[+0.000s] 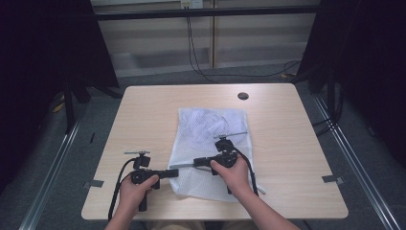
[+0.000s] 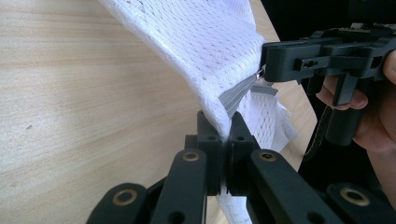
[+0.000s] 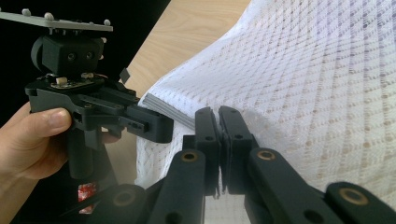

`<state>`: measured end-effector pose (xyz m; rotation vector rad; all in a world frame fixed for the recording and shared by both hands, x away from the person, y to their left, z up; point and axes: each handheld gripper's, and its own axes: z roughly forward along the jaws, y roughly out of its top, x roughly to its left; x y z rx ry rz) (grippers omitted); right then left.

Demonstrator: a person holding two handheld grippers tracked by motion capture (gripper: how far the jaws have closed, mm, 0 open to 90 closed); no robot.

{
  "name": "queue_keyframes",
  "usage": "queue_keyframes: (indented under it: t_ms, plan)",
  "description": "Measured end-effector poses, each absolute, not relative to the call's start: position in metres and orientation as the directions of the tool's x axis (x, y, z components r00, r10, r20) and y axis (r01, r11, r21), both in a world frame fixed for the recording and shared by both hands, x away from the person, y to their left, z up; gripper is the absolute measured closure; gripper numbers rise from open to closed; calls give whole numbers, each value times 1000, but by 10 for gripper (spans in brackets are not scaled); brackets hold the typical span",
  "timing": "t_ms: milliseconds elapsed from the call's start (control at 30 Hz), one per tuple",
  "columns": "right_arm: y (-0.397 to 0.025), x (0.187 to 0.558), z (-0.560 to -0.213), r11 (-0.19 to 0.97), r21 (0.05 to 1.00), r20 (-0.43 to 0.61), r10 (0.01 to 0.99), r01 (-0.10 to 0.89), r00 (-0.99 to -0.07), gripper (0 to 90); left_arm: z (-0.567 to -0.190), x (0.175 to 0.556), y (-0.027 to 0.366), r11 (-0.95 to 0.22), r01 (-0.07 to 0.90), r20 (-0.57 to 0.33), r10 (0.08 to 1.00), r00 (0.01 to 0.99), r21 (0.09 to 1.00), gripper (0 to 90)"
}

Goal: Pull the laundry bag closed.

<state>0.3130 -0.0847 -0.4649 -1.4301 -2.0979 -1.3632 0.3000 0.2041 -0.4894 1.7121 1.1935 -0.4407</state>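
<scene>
White mesh bag (image 1: 210,143) lies flat on the light wooden table (image 1: 143,115), near the middle and a little toward the person's edge, with a grey zipper (image 1: 184,165) running along its near-left edge. Left gripper (image 1: 173,172), held in the left hand (image 1: 136,189), sits at the bag's left edge; in the left gripper view its jaws are pressed together on the mesh edge (image 2: 219,116) right where the grey zipper tape (image 2: 236,95) meets the fabric, and the cloth rises from the pinch in a taut fold. Right gripper (image 1: 197,163), held in the right hand (image 1: 234,172), lies over the bag and points left toward the other gripper; the two tips are near each other along the zipper. In the left gripper view the right gripper's tip (image 2: 268,60) touches a small metal zipper pull (image 2: 259,73). In the right gripper view its jaws (image 3: 219,126) stand closed; whether they pinch the pull or the tape there, cannot tell. A small dark round disc (image 1: 243,96) sits on the far side of the table, well apart from the bag. Black cables (image 1: 201,57) trail on the floor beyond.
</scene>
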Motion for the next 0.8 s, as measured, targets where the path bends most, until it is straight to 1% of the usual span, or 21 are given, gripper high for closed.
queue_keyframes:
  t_ms: [267, 400, 800]
  plan:
    - [-85, 314, -465, 77, 552, 649, 586, 831, -485, 870, -489, 300, 204, -60, 860, -722, 516, 461, 506, 875]
    - [-87, 313, -463, 71, 550, 651, 588, 832, -481, 869, -489, 301, 202, -48, 867, -733, 512, 448, 496, 875]
    - [-92, 313, -461, 66, 550, 653, 588, 833, -478, 869, -489, 302, 199, -67, 864, -730, 505, 461, 499, 875]
